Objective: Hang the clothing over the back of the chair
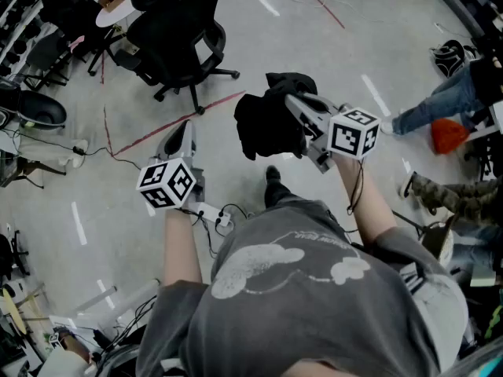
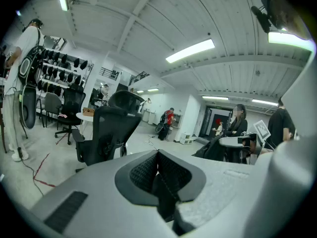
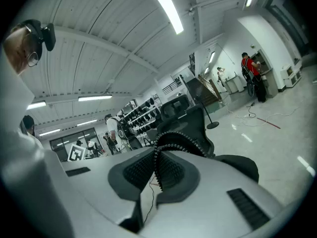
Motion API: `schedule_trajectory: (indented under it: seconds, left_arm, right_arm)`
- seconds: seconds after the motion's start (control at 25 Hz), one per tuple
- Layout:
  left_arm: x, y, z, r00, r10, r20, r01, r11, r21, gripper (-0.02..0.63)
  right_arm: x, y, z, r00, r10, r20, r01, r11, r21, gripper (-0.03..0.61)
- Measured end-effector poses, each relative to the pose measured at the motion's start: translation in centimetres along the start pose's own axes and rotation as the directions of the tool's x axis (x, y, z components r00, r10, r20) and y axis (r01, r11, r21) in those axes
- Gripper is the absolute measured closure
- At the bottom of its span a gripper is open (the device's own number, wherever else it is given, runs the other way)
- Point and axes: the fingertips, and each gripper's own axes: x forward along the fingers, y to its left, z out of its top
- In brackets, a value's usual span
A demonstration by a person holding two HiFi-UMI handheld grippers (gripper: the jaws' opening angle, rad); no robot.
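Observation:
A bunched black garment [image 1: 267, 124] hangs in the air in front of the person, with my right gripper [image 1: 292, 103] shut on it. In the right gripper view the garment's zipper edge [image 3: 174, 137] curls out from between the closed pads of that gripper [image 3: 157, 155], and dark cloth [image 3: 240, 165] sags to the right. My left gripper [image 1: 185, 126] is lower left, apart from the garment, and in its own view it [image 2: 157, 158] is shut with nothing in it. The black office chair [image 1: 177, 30] stands ahead on the floor, also seen as chair [image 2: 106, 133] and chair [image 3: 190, 118].
Red tape lines [image 1: 157, 130] and cables [image 1: 216, 217] lie on the grey floor. A seated person's legs [image 1: 440, 104] are at the right. Another chair and a small round table [image 1: 110, 10] stand far left. Shelves with helmets [image 2: 59, 66] and several people fill the room's back.

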Motion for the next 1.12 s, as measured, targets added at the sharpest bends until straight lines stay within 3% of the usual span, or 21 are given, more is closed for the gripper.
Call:
schedule_trajectory:
  seconds: [0.64, 0.88, 1.12]
  left_arm:
    - [-3.2, 1.0, -4.3, 0.999, 0.016, -0.028, -0.018, 0.998, -0.063, 0.611]
    - [-3.3, 1.8, -4.2, 1.0, -0.005, -0.014, 0.004, 0.997, -0.077, 0.611]
    - [-1.7, 2.8, -2.7, 1.0, -0.017, 0.005, 0.018, 0.997, -0.072, 0.611]
  right_arm:
    - [0.7, 1.5, -5.7, 0.996, 0.023, -0.087, -0.02, 0.999, 0.032, 0.581]
    - [1.1, 1.8, -6.3, 0.996, 0.012, -0.093, -0.01, 1.0, 0.022, 0.581]
    - [1.7, 0.6, -4.3, 0.999, -0.002, -0.053, 0.004, 1.0, 0.03, 0.58]
